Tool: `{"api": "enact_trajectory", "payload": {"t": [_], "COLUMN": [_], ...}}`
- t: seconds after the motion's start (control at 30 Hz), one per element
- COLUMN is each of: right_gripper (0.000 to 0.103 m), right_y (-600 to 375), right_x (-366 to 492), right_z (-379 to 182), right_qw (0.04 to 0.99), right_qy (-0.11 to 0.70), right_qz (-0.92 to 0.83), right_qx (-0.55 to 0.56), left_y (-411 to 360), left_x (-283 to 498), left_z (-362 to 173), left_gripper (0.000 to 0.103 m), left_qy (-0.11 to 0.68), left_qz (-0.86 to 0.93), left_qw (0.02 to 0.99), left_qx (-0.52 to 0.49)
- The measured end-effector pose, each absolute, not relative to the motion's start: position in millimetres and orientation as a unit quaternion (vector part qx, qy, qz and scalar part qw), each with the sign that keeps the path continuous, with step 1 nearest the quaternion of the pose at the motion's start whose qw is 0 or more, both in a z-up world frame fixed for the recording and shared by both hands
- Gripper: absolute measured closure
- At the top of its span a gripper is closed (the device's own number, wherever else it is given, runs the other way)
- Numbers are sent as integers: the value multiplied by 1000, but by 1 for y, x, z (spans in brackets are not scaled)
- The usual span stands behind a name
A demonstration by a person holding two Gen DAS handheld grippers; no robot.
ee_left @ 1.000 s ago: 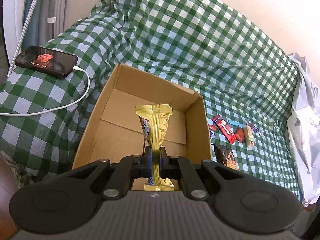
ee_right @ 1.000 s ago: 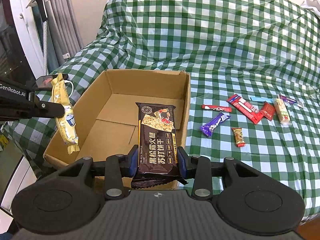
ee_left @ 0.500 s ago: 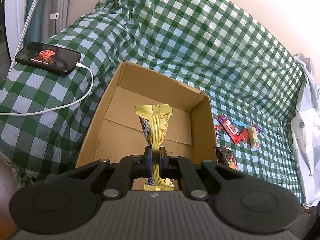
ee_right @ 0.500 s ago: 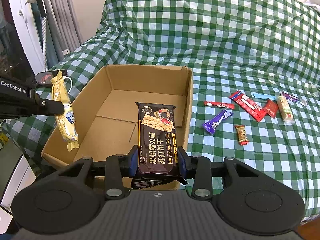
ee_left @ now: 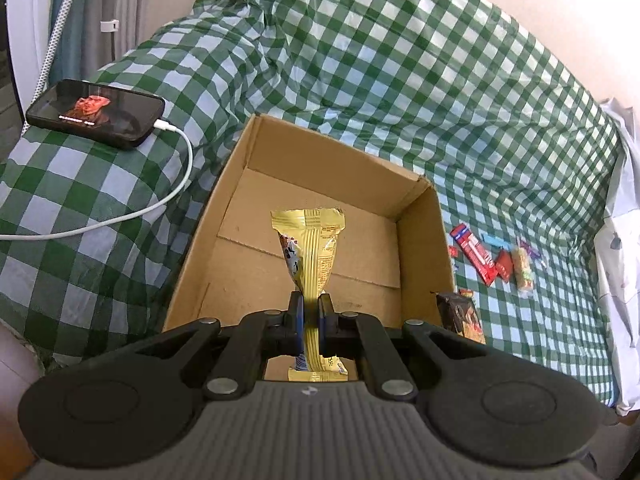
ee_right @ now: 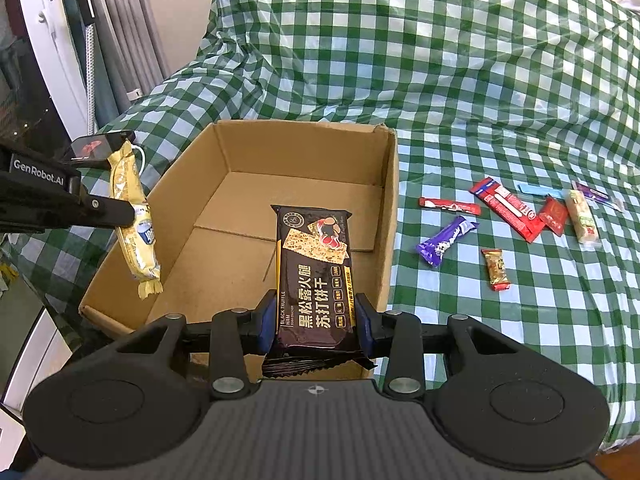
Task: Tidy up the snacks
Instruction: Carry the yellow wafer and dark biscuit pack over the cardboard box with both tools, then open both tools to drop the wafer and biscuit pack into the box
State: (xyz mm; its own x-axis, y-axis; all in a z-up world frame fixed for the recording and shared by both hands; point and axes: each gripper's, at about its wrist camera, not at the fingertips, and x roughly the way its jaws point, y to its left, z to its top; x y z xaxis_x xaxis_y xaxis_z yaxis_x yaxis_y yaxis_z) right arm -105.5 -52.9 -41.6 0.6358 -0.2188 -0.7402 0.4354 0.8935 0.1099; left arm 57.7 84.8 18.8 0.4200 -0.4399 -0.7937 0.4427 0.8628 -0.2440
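Observation:
An open cardboard box point(ee_left: 424, 240) point(ee_right: 390, 208) sits on the green checked cloth, with nothing on its floor. My left gripper point(ee_left: 311, 312) is shut on a yellow snack packet point(ee_left: 310, 252) and holds it over the box's near-left wall; the packet also shows in the right wrist view point(ee_right: 134, 208). My right gripper point(ee_right: 316, 320) is shut on a black cracker packet point(ee_right: 314, 264) above the box's near edge. Several loose snacks lie right of the box, among them a purple bar point(ee_right: 446, 240) and a red bar point(ee_right: 506, 208).
A phone point(ee_left: 96, 114) with a lit screen and a white cable point(ee_left: 168, 196) lies on the cloth left of the box. A white bag point(ee_left: 620, 260) lies at the far right. Curtains point(ee_right: 116, 40) hang at the far left.
Both grippers have moved a little closer to the box, each still holding its packet. Nothing was let go.

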Motion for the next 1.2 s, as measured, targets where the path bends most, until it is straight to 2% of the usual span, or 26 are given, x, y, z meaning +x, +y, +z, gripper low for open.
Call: {"api": "enact_trajectory", "payload": {"t": [1.1, 1.17, 1.2], "right_gripper": [62, 62, 62], "right_y": [-72, -73, -73], "right_x": [-54, -51, -50], "right_z": [-84, -84, -84], "right_qw": [876, 876, 877], "right_qy": [424, 423, 421], "right_qz": [-167, -168, -169], "right_qx": [158, 158, 157], "left_y": [42, 40, 39], "left_x": [103, 104, 105], "left_z": [-52, -54, -55], "left_gripper": [96, 96, 92], "left_qy": [525, 524, 523], "left_qz": [-240, -239, -240], "left_qw": [813, 812, 812], "left_qx": [81, 89, 96]}}
